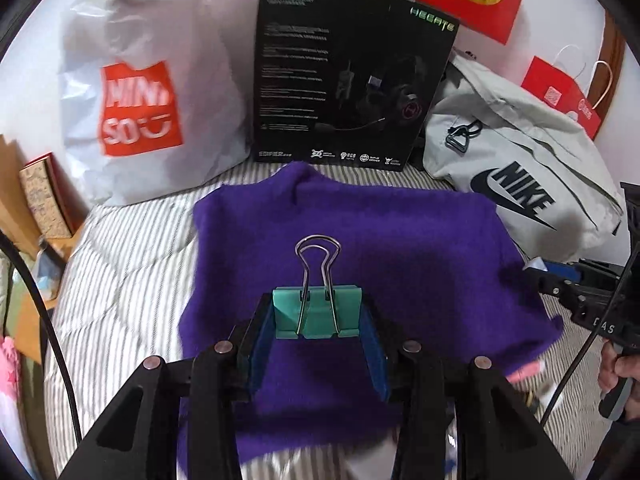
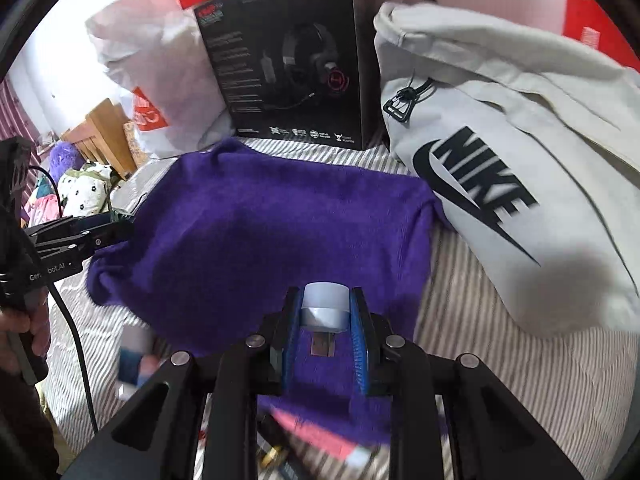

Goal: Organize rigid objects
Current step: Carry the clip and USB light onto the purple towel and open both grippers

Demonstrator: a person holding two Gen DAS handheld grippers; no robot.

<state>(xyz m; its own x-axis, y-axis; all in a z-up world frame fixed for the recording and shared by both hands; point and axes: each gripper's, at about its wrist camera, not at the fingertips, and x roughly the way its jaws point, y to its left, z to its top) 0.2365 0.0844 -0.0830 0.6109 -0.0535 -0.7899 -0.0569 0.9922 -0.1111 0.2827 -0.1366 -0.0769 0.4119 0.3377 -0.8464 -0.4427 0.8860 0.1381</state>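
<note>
My left gripper [image 1: 318,316] is shut on a teal binder clip [image 1: 318,312], whose wire handles point away from me, held above a purple cloth [image 1: 400,248] spread on the striped bedding. My right gripper [image 2: 325,312] is shut on a small white and silver USB plug-in device [image 2: 323,308], its metal connector pointing back toward me, also over the purple cloth [image 2: 260,232]. The left gripper [image 2: 116,230] shows at the left edge of the right wrist view. At the right edge of the left wrist view is the right gripper [image 1: 538,270], with a hand on its grip.
A black headset box [image 1: 352,80] stands behind the cloth, a white plastic bag [image 1: 148,92] to its left, a grey Nike bag [image 1: 520,160] to its right. Red paper bags [image 1: 560,96] lean at the back. Small blurred items [image 2: 316,436] lie near the cloth's front edge.
</note>
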